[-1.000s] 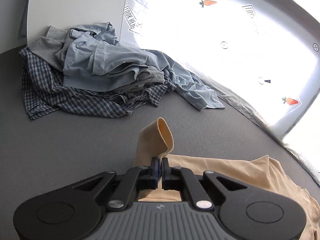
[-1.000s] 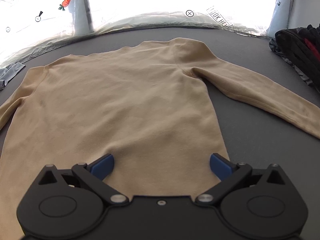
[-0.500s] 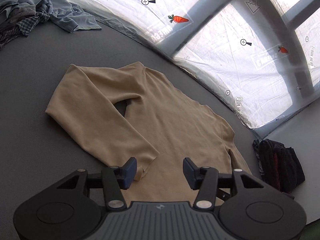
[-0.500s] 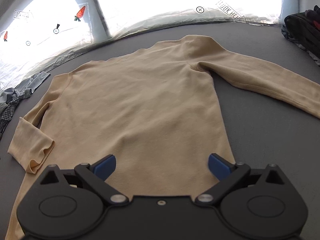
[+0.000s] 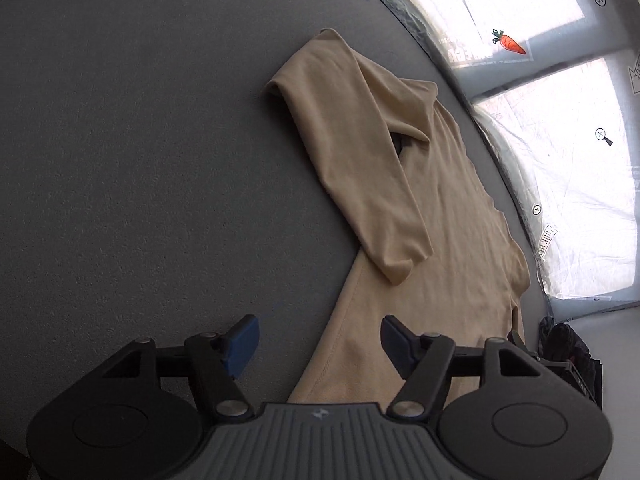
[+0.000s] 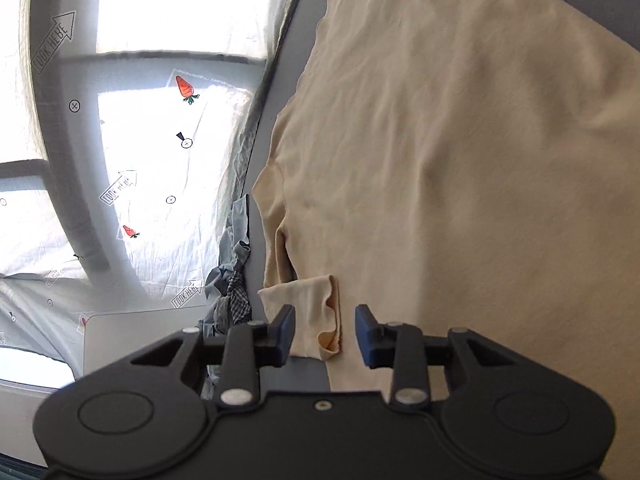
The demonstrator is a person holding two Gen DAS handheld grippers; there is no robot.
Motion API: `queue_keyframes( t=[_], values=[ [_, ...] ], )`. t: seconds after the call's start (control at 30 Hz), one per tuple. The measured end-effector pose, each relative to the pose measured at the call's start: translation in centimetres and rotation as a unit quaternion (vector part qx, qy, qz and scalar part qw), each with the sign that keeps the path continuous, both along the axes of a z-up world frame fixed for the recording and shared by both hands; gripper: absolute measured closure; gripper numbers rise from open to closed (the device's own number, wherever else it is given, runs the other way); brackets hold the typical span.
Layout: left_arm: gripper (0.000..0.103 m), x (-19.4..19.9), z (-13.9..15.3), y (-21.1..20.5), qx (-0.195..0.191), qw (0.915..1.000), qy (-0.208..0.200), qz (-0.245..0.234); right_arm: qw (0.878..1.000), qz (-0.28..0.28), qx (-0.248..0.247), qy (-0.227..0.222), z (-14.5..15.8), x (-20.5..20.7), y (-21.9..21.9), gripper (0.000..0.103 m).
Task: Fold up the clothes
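Both grippers empty over tan sweater [image 5: 420,240] flat on grey table [image 5: 140,140]: left gripper [image 5: 316,344] opening astride side hem, right gripper [image 6: 325,330] closing around folded-in cuff [image 6: 316,312], likely to tidy it.

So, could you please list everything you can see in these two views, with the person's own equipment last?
Sweater: one, beige, spread flat on the table, one sleeve folded back, its cuff on the body.
Table: one, dark grey, under the sweater.
Clothes pile: one, blue-grey and checked, at the table's edge beyond the folded sleeve.
Dark garment: one, black, off the sweater's far end.
Window covering: one, white, printed with carrots and arrows, along the table's edge.
Left gripper: one, black with blue pads, jaws opening, over the sweater's side edge, nothing pinched.
Right gripper: one, black with blue pads, jaws closing either side of the sleeve's cuff.
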State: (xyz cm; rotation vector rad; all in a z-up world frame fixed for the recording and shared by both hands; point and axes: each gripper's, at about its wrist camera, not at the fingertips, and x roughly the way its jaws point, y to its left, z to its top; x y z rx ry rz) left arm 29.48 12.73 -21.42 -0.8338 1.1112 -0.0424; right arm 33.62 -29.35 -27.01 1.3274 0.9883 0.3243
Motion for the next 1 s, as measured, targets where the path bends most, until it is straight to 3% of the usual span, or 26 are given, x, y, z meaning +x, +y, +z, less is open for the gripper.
queue_keyframes(
  t=[0.07,0.2,0.47,0.67,0.73,0.77,0.8,0.83,1.0],
  values=[
    [0.032,-0.3,-0.2,0.0,0.001,1.0,-0.005,-0.005,0.999,0.023,0.018,0.021,-0.6,0.9,2.2,0.069],
    [0.025,-0.5,-0.4,0.1,-0.014,0.9997,-0.018,-0.007,0.996,0.075,-0.005,0.047,-1.3,3.1,6.5,0.067],
    [0.021,-0.1,-0.7,0.6,-0.04,0.999,-0.016,-0.011,0.993,0.069,0.01,0.098,-3.0,5.6,10.8,0.06],
    [0.021,0.1,-1.2,1.4,-0.066,0.9977,-0.009,-0.012,0.991,0.041,0.017,0.13,-3.1,6.4,12.1,0.061],
    [0.021,0.2,-1.2,1.6,-0.072,0.9973,-0.007,-0.015,0.989,0.035,0.018,0.14,-3.2,6.4,12.0,0.066],
    [0.02,0.3,-1.3,1.7,-0.074,0.9971,-0.005,-0.017,0.988,0.029,0.018,0.15,-3.3,6.3,11.9,0.076],
    [0.02,0.3,-1.3,1.7,-0.077,0.9969,-0.004,-0.019,0.987,0.021,0.009,0.16,-3.4,5.9,11.3,0.095],
    [0.019,0.4,-1.4,1.8,-0.079,0.9966,-0.003,-0.021,0.988,0.015,-0.003,0.155,-3.4,5.6,11.2,0.101],
    [0.019,0.5,-1.3,1.7,-0.075,0.9967,-0.005,-0.032,0.991,-0.014,-0.041,0.123,-2.0,4.6,10.5,0.101]
  ],
)
